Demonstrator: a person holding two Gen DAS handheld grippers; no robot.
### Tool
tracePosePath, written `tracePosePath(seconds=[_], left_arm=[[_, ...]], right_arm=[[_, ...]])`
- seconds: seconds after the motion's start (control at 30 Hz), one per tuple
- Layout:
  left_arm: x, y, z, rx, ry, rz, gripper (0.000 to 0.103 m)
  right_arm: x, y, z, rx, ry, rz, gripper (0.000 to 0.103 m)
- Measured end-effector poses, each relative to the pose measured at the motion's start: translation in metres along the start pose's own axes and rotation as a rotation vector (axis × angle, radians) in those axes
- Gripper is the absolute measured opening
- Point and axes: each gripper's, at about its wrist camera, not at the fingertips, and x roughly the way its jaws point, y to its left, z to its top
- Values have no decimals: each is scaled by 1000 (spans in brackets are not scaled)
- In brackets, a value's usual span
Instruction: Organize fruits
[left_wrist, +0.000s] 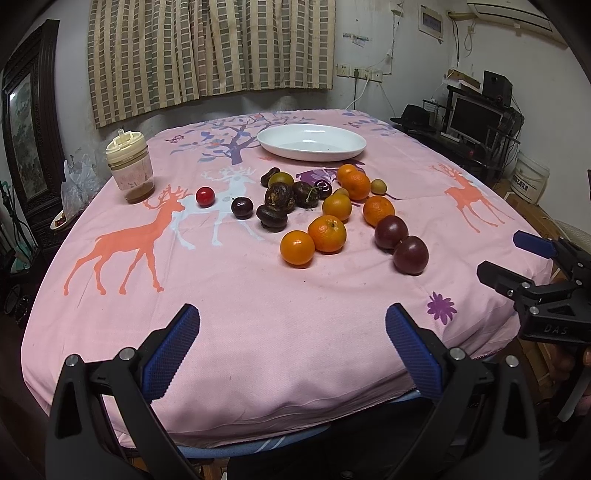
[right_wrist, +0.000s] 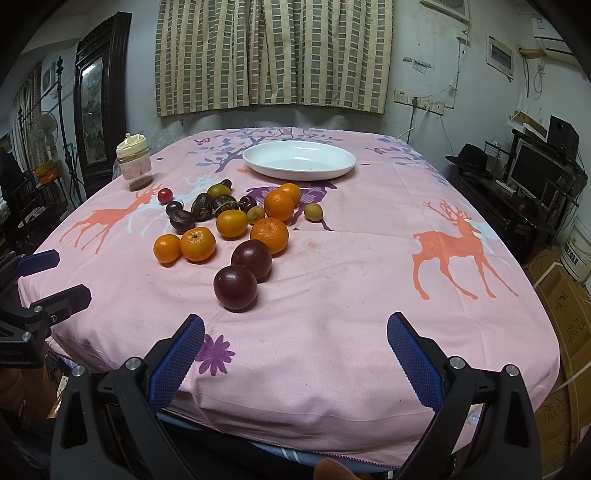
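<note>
Both grippers held at near table edge, jaws wide, nothing gripped: left gripper (left_wrist: 291, 339), right gripper (right_wrist: 295, 347). Fruits scattered ahead of jaws; white dish (right_wrist: 299, 159) empty beyond. Nearest dark plum (right_wrist: 235, 288), just ahead-left of right jaws, best straddled squarely, closed on gently.

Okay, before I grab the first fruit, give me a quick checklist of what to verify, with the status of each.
1. Left gripper open and empty: ok, jaws stand wide with nothing between them.
2. Right gripper open and empty: ok, same state.
3. White dish ready to receive fruit: ok, it holds no fruit, only a few small specks.
4. Nearest fruit reachable: ok, the two dark plums lie closest to the right gripper, nothing in front of them.
5. Plums free to lift singly: not ok, the two touch each other, so one may roll.
6. Jar clear of the path: ok, it stands apart at the left, away from the fruit pile.
</note>
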Motion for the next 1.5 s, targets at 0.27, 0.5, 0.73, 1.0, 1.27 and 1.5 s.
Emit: tracePosePath(seconds=[0.27,0.5,0.73,1.0,1.27,1.5], left_arm=[[3,5,-5,-3,8,2,98],[10,8,-6,-1,21,14,98],[22,25,-8,-44,41,8,98],[40,35,-4,-32,45,-12,98],[58,38,11,-15,61,-72,98],[90,22,37,76,83,-181,67]], right_arm=[[6,-3,-1,4,24,21,99],[11,-1,-2,-8,22,60,99],[37,8,-5,-3,41,141,99],[72,21,7,-30,56,160,80],[84,24,13,-29,90,215,37],[67,7,17,23,49,237,37]])
